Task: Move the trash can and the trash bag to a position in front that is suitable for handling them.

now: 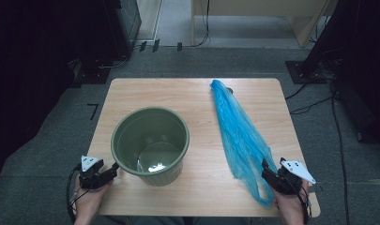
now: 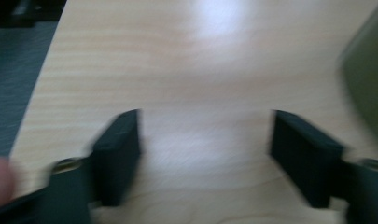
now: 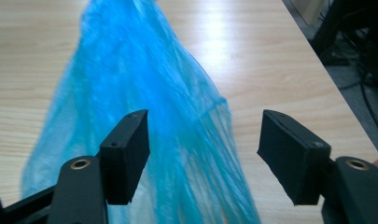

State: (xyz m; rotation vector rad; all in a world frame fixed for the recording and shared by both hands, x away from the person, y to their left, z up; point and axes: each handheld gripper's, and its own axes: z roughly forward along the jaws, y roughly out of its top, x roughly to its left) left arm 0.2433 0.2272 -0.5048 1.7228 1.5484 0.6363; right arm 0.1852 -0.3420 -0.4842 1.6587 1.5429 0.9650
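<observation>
A dark green plastic bucket (image 1: 131, 133) stands upright on the left half of the wooden table (image 1: 145, 93), its bottom glinting. A long, thin blue plastic bag (image 1: 237, 131) lies crumpled from the far middle of the table to the near right corner. My left gripper (image 1: 112, 169) rests at the near left edge, just left of the bucket's base. It is open, with bare wood between its jaws (image 2: 205, 140) and the bucket's wall (image 2: 368, 79) at the right. My right gripper (image 1: 267, 169) hovers open over the bag's near end. The blue film (image 3: 130, 65) runs between and under its jaws (image 3: 203, 135), untouched by the pads.
The table's right edge (image 3: 326, 79) runs close beside my right gripper. Grey carpet (image 1: 61, 140) surrounds the table. Black stands and cables (image 1: 319, 101) lie on the floor to the right, and a wooden piece of furniture (image 1: 300, 23) stands at the back.
</observation>
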